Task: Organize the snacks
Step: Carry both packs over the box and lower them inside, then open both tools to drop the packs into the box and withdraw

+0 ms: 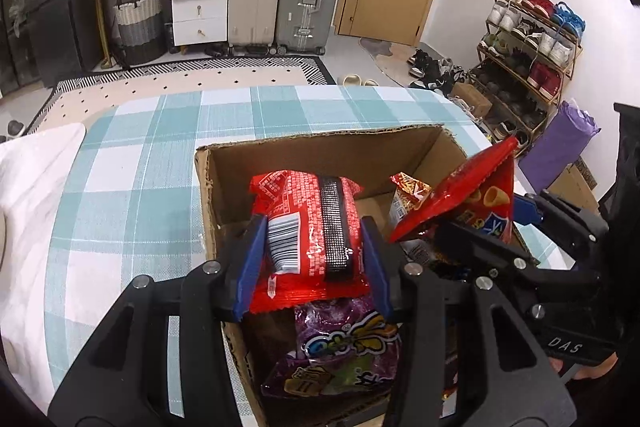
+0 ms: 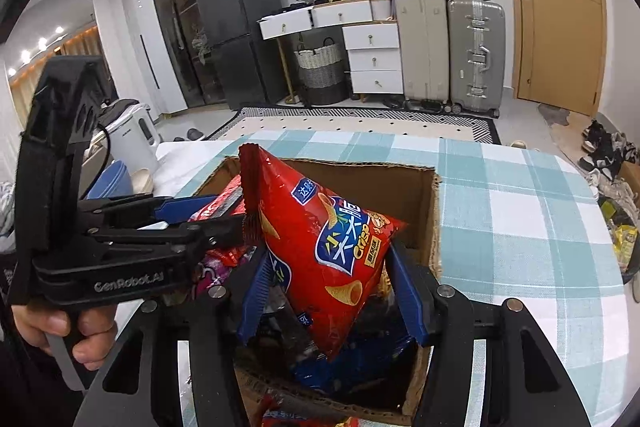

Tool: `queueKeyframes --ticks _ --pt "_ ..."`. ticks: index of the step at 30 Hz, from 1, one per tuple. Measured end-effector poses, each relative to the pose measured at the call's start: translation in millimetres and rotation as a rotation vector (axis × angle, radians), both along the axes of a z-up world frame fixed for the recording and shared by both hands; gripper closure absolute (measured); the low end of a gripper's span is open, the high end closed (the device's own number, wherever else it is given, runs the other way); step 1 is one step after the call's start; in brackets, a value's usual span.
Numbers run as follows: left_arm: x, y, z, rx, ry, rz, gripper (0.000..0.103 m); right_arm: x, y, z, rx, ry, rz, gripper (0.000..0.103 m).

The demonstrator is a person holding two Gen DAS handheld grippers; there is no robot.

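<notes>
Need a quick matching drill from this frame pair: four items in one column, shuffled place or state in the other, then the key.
Items
1. red packet with barcode
2. red cone-crisps bag
3. purple snack bag
4. cardboard box

Places or states
A. lying inside the box, below the left gripper
B. standing open on the checked tablecloth
C. clamped between the fingers of the left gripper
D. clamped between the fingers of the right gripper, tilted over the box

Pairs: 1-C, 2-D, 3-A, 4-B
</notes>
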State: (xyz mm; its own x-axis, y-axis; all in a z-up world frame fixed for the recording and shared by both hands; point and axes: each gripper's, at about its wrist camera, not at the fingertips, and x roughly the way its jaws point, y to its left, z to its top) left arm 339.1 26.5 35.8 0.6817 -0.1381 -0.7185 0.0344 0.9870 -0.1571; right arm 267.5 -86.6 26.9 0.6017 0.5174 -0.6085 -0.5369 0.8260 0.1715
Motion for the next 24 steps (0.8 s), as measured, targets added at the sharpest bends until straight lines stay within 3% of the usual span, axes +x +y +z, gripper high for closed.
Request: queueKeyframes --ticks 4,6,8,9,11,15,18,24 --pt "1.2 5.5 -1.4 -0.022 0.007 0.006 0.059 -7.9 -2.8 4.2 0.001 -0.014 0.022 0.040" --pt "0.6 10.6 -0.2 -0.049 0.011 -0.002 0.056 -13.7 -8.0 8.0 -0.004 -0.036 -0.002 0.026" --pt "-3.8 14.3 3.9 -0.071 -0.001 -0.002 0.047 -17.6 -15.5 10.9 0.002 -0.042 -0.019 0.016" --pt "-7.0 15.3 6.4 -0.067 -0.006 0.002 0.033 -18.6 -19.0 11.8 0.002 -0.041 -0.028 0.013" --pt "-15.4 14.8 12.0 -0.076 -0.019 -0.011 0.023 -21.3 -25.4 12.9 -0.005 -0.041 -0.058 0.004" --pt "-39.1 10.9 23.8 -0.032 -0.053 0.003 0.016 -31.8 -37.8 14.2 -0.004 -0.040 -0.093 0.001" --pt "-56.2 12.4 28.1 -0.014 -0.065 0.020 0.001 -37.9 -44.4 13.0 -0.007 -0.033 -0.113 0.001" --pt "-89.3 17.2 35.3 -0.010 -0.080 0.046 0.001 -52.5 -49.3 10.8 -0.018 -0.026 -0.116 0.001"
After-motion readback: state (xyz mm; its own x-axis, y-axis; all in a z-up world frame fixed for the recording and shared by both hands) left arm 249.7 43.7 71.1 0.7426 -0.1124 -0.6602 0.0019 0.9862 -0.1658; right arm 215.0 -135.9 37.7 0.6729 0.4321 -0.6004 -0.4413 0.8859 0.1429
